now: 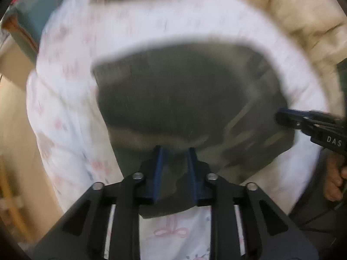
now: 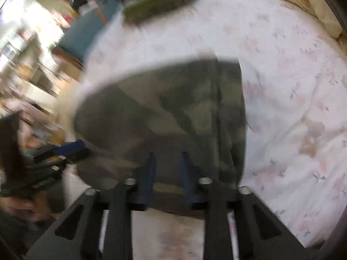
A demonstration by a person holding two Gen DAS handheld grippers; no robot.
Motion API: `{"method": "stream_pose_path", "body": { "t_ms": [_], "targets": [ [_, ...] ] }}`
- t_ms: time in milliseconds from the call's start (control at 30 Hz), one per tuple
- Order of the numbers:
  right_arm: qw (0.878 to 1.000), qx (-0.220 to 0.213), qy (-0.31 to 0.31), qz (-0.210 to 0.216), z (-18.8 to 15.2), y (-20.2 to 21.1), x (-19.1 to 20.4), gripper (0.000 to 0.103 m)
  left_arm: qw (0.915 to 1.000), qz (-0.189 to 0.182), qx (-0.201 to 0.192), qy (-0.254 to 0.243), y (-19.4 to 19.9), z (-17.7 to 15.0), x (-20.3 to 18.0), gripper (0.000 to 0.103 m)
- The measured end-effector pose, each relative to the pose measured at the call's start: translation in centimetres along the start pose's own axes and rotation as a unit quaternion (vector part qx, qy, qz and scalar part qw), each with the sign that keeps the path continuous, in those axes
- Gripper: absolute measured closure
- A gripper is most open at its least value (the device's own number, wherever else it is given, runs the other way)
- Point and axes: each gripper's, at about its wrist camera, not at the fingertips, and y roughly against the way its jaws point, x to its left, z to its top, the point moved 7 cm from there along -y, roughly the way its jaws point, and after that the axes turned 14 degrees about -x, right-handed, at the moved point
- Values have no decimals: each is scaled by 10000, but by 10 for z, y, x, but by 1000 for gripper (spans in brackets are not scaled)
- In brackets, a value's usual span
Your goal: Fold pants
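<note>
Dark grey-green pants [image 1: 173, 99] lie folded in a compact block on a white flowered bedsheet [image 1: 71, 99]; they also show in the right wrist view [image 2: 173, 112]. My left gripper [image 1: 175, 151] is open, its blue fingers over the near edge of the pants. My right gripper [image 2: 167, 156] is open too, over the near edge on its side. The right gripper also shows at the right of the left wrist view [image 1: 282, 114], at the pants' right edge. The left gripper shows at the left of the right wrist view [image 2: 73, 146]. Both views are motion-blurred.
A folded green garment [image 2: 154, 2] lies at the far end of the bed. A beige blanket [image 1: 299, 19] is bunched along the right side. A teal chair [image 2: 86, 32] and room clutter stand beyond the bed's left edge.
</note>
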Motion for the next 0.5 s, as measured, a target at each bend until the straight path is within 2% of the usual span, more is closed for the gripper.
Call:
{"method": "stream_pose_path", "body": {
  "t_ms": [33, 100, 167, 267, 333, 367, 433, 500],
  "targets": [
    [9997, 202, 5, -142, -7, -9, -5, 89, 9999, 108, 105, -65, -9, -7, 3, 96],
    [9976, 589, -175, -322, -27, -27, -17, 99, 9992, 113, 395, 31, -22, -15, 11, 97],
    [9968, 684, -144, -398, -34, -30, -21, 100, 9984, 40, 478, 310, -27, -13, 15, 98],
    [9968, 668, -82, -429, -31, -25, -11, 98, 9983, 9, 454, 352, -18, -9, 19, 98],
    [9981, 531, -233, -219, -20, -11, -5, 91, 9963, -192, 178, 814, 7, 3, 21, 98],
    [9993, 286, -216, -104, -7, 2, 0, 91, 9957, -271, -17, 882, 20, 10, 22, 98],
    [9997, -53, -126, 200, 14, 17, 10, 91, 9942, -310, -648, 800, 48, 33, 27, 98],
    [9980, -448, 169, 404, 41, 30, 24, 91, 9921, -279, -1028, 656, 58, 55, 33, 99]
  ]
}}
